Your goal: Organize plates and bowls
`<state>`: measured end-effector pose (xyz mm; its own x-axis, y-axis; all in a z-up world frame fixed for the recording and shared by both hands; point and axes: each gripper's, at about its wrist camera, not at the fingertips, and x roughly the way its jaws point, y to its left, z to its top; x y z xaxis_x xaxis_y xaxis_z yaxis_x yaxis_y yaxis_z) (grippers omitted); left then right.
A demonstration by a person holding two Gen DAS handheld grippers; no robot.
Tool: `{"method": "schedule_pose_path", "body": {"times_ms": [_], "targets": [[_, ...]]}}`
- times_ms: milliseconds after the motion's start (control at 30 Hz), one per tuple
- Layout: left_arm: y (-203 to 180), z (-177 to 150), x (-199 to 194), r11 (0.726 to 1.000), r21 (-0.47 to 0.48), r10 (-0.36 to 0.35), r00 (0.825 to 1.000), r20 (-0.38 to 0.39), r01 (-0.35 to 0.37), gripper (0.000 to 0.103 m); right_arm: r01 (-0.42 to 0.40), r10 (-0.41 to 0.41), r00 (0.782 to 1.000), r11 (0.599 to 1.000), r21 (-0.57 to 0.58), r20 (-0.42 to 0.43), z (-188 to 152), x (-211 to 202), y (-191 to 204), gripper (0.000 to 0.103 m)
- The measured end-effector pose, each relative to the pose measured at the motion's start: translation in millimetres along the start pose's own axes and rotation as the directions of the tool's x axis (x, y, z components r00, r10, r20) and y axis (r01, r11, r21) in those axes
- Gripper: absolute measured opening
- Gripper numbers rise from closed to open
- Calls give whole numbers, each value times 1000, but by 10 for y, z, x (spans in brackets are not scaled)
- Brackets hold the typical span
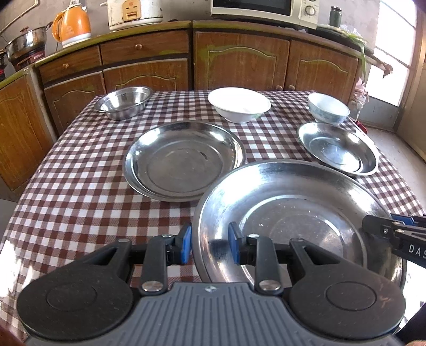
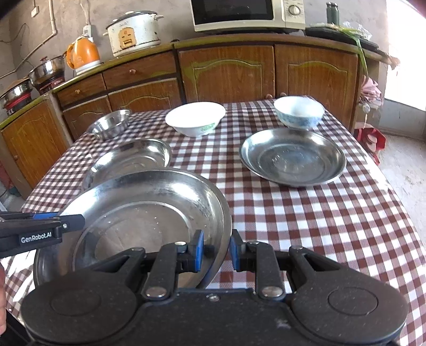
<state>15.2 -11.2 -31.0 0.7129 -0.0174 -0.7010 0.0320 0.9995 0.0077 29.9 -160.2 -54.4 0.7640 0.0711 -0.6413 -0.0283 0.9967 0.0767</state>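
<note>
Angled downward, left tongs [image 1: 209,246] and right tongs [image 2: 217,250] pinching opposite rims of one large round steel plate [image 1: 293,213]; three steel plates, three bowls counted.

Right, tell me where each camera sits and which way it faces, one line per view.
Left wrist: on the left gripper, looking forward and down over the checked table toward the cupboards; its fingers clamp the big steel plate's left rim; the right gripper enters at the right edge.
Right wrist: on the right gripper, facing likewise; its fingers clamp the plate's right rim; the left gripper enters from the left.
Shared: the held plate, the white bowl, the microwave.
</note>
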Motion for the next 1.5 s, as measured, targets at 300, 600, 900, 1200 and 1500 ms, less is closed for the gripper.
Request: {"method": "schedule_pose_path", "body": {"times_ms": [300, 600, 900, 1200, 1500], "targets": [[-120, -132, 114, 999, 35, 2, 1000, -25, -2, 29, 11, -10, 999, 1000, 29, -34, -139, 95, -168, 27], [-176, -216, 205, 999, 53, 13, 999, -52, -10, 29, 16, -13, 998, 999, 40, -62, -228, 205, -236, 27], [-155, -236, 275, 998, 52, 29, 997, -68, -25, 29, 11, -9, 997, 1000, 28, -71, -260, 325, -216, 27], [-146, -242, 335, 998, 56, 23, 996, -81, -19, 29, 25, -24, 997, 1000, 16, -75, -260, 388, -205, 27], [-130, -250, 365, 999, 51, 22, 996, -92, -17, 29, 28, -27, 996, 1000, 9, -85, -268, 426, -191, 27]]}}
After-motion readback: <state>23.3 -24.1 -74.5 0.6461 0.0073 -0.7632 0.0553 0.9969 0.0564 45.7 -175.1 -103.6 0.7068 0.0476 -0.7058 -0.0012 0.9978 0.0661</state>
